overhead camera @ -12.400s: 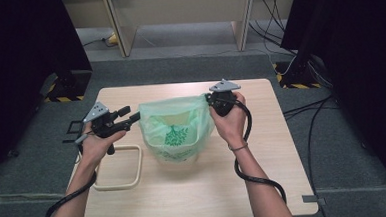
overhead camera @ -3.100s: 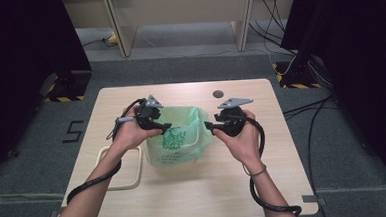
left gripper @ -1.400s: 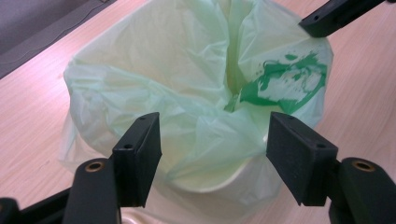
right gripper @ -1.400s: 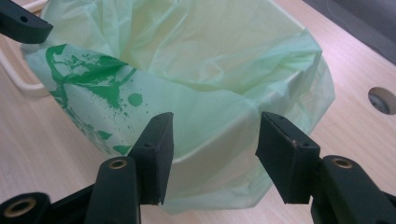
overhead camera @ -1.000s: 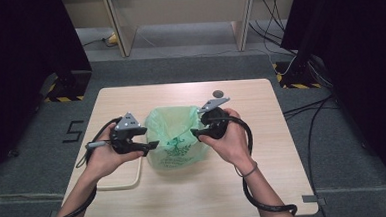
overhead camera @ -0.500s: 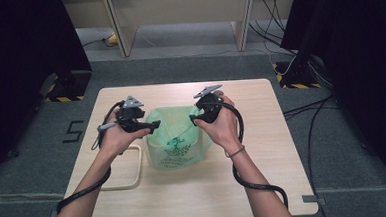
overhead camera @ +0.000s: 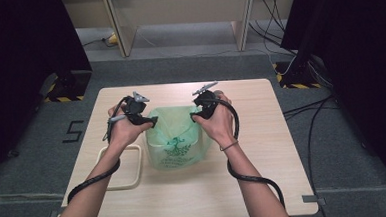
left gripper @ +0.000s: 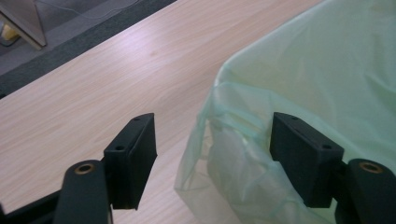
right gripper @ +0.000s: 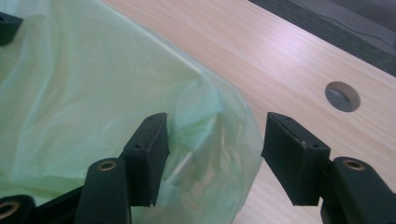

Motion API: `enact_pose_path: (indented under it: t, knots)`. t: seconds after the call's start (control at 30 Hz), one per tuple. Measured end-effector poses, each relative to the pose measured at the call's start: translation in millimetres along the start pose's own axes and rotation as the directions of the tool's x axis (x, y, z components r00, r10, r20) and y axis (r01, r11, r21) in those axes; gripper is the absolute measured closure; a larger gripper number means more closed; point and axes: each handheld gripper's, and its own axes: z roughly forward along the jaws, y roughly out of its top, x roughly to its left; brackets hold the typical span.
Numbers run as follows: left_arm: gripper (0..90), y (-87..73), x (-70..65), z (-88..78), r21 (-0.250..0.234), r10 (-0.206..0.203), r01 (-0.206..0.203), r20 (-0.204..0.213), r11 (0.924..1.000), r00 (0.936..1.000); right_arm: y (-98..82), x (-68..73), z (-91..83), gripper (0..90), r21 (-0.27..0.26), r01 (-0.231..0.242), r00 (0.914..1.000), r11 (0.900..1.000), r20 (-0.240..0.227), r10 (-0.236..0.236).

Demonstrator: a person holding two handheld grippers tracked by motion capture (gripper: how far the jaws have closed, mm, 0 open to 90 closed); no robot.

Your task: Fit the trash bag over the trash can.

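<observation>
One worktop (overhead camera: 265, 185) of pale wood, with one round grey hole (right gripper: 342, 96) in its surface. One translucent green bag (overhead camera: 175, 137), printed with one dark green emblem (overhead camera: 177, 151). One cream rectangular frame (overhead camera: 120, 167) lying flat on the worktop. Two hand-held grippers: one left gripper (overhead camera: 149, 122) and one right gripper (overhead camera: 196, 117), each with two black jaws and one trailing black cable. Two forearms of one person. One number marking, "5" (overhead camera: 73, 131), on the grey floor.
</observation>
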Motion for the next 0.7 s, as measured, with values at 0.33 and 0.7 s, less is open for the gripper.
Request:
enact_pose_path:
  t: [0.33, 0.7]
  knots:
    - [33.1, 5.3, -1.7, 5.5, 0.027, 0.042, -0.041, -0.039, 0.9988, 0.9984, 1.0, 1.6, 1.7, 43.0, -0.003, 0.014, 0.9988, 1.0, 0.047, -0.014]
    - [28.8, 15.5, -4.9, -5.1, -0.046, -0.022, 0.027, 0.104, 0.9986, 0.9943, 7.4, 6.5, -8.8, 40.4, -0.06, 0.009, 0.9999, 0.998, 0.01, -0.008]
